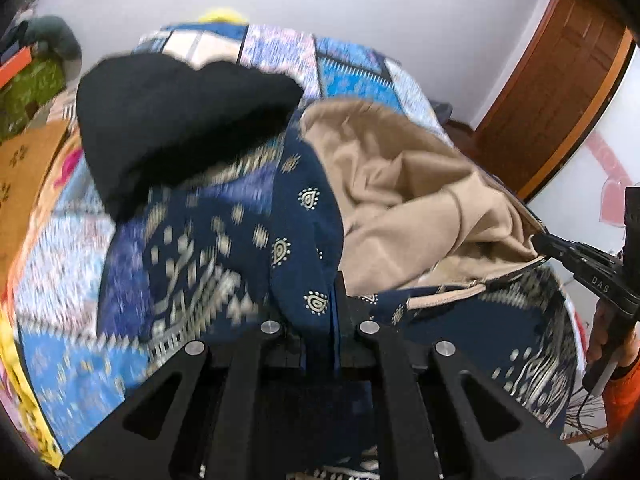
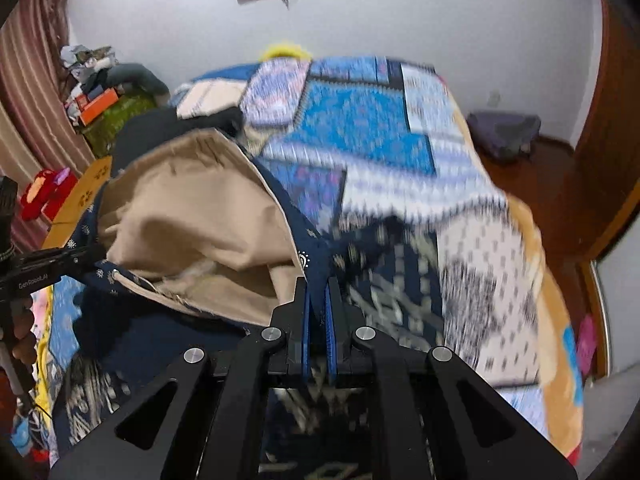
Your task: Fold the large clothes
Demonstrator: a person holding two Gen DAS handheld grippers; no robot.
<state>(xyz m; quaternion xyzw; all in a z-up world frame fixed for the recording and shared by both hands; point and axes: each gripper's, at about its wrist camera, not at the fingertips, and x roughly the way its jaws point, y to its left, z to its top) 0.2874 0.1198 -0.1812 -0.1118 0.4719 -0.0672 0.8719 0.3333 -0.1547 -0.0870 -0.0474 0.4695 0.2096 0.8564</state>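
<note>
The likeliest trouble is slippage: each grip holds only a thin edge of a heavy navy patterned garment [image 1: 296,216], so its hanging weight could pull the cloth free, or its tan lining [image 1: 400,184] could bunch and spoil the fold. A black garment [image 1: 180,128] on the patchwork bedspread [image 1: 352,68] lies close and might get dragged along. The left gripper [image 1: 334,300] has its fingers clamped on a navy edge, the cloth rising straight from between them. The right gripper [image 2: 318,292] is likewise pinched shut on the edge, with the garment draped over the bed between the two.
</note>
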